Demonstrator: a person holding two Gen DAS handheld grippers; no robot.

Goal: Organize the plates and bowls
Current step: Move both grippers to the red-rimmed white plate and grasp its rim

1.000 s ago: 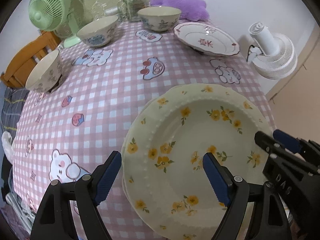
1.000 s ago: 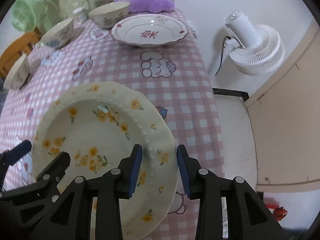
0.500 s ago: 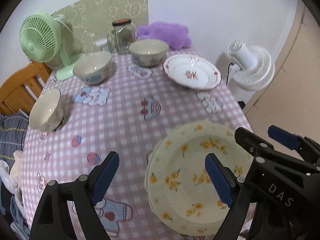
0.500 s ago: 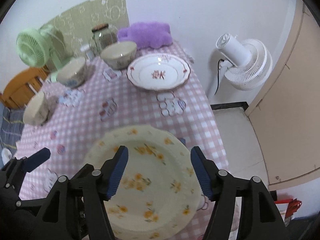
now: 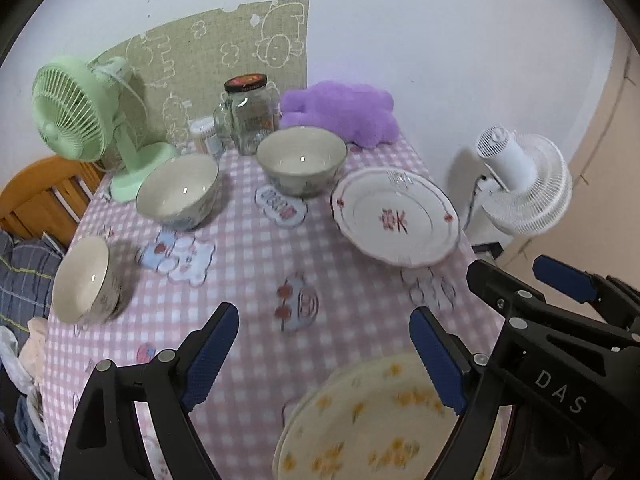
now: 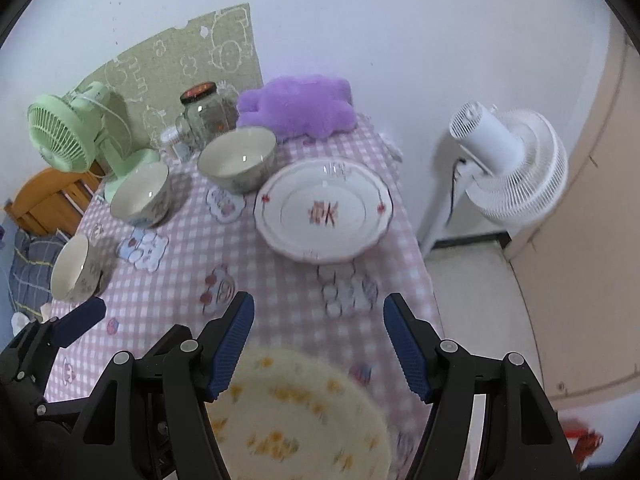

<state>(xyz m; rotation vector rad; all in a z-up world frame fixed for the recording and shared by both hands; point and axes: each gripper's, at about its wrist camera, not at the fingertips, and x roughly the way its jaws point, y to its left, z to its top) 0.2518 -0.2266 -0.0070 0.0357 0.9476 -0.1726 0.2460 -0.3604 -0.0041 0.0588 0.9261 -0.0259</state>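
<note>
Both tongs gape empty; yellow plates stacked, red-trimmed plate and three bowls still scattered on tabletop.

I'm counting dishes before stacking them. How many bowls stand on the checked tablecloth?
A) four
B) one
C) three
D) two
C: three bowls show on the tablecloth: one near the glass jar, one by the green fan and one at the left edge. The other dishes are plates.
</note>
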